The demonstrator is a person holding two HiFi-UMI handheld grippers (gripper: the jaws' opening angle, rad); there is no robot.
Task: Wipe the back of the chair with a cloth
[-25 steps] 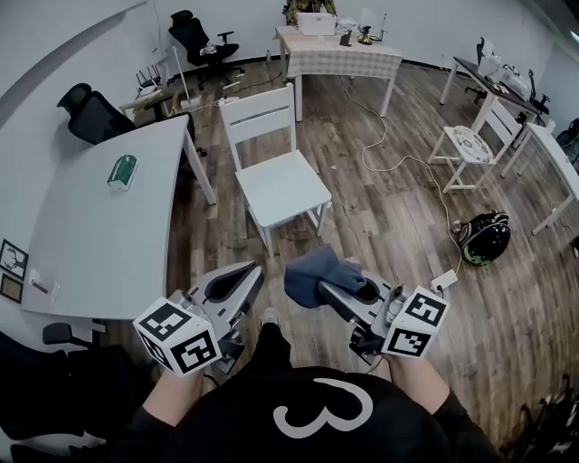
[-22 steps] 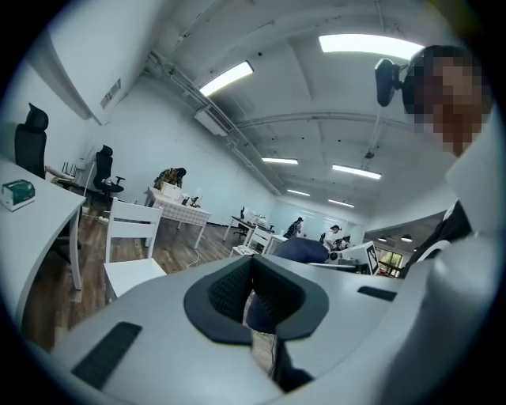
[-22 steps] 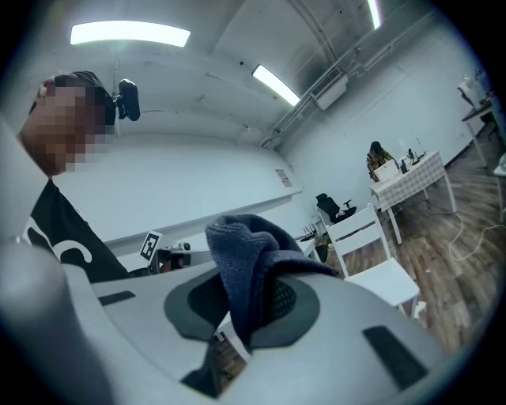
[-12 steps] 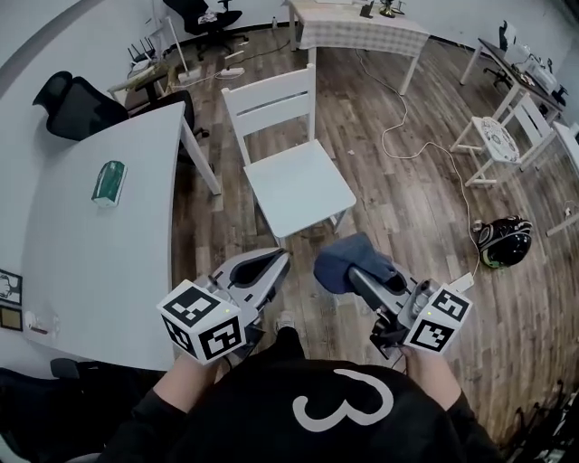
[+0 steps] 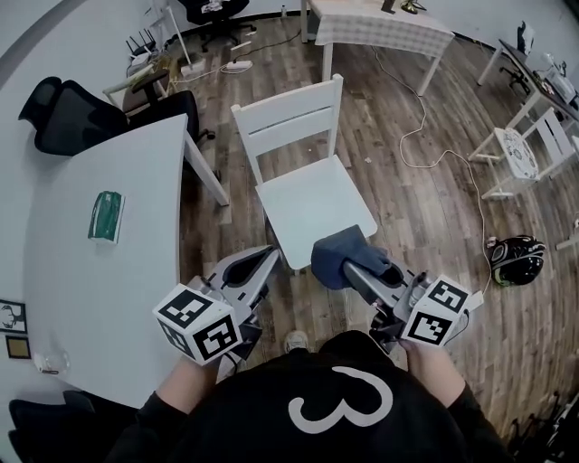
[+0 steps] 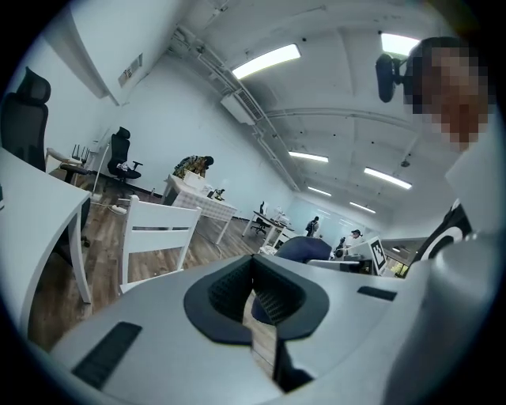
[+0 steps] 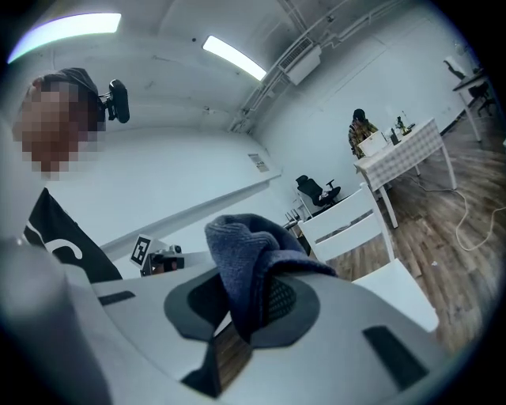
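A white wooden chair [image 5: 308,194] stands on the wood floor ahead of me, its slatted back [image 5: 289,113] on the far side. My right gripper [image 5: 348,264] is shut on a dark blue cloth [image 5: 336,251], which hangs just over the seat's front edge. In the right gripper view the cloth [image 7: 247,257] bulges up between the jaws, with the chair [image 7: 348,221] beyond. My left gripper [image 5: 256,268] is shut with nothing in it, to the left of the seat's front corner. The left gripper view shows the chair [image 6: 154,233] ahead and the cloth [image 6: 304,249] to the right.
A white table [image 5: 81,280] runs along my left with a green packet [image 5: 106,215] on it. A black office chair [image 5: 63,113] is behind it. A checked-cloth table [image 5: 384,27], a floor cable [image 5: 425,127], a helmet [image 5: 516,259] and a small white chair [image 5: 525,149] lie to the right.
I have come closer to the white chair. Both grippers now sit at the seat's front edge, and the cloth stays held in the right one.
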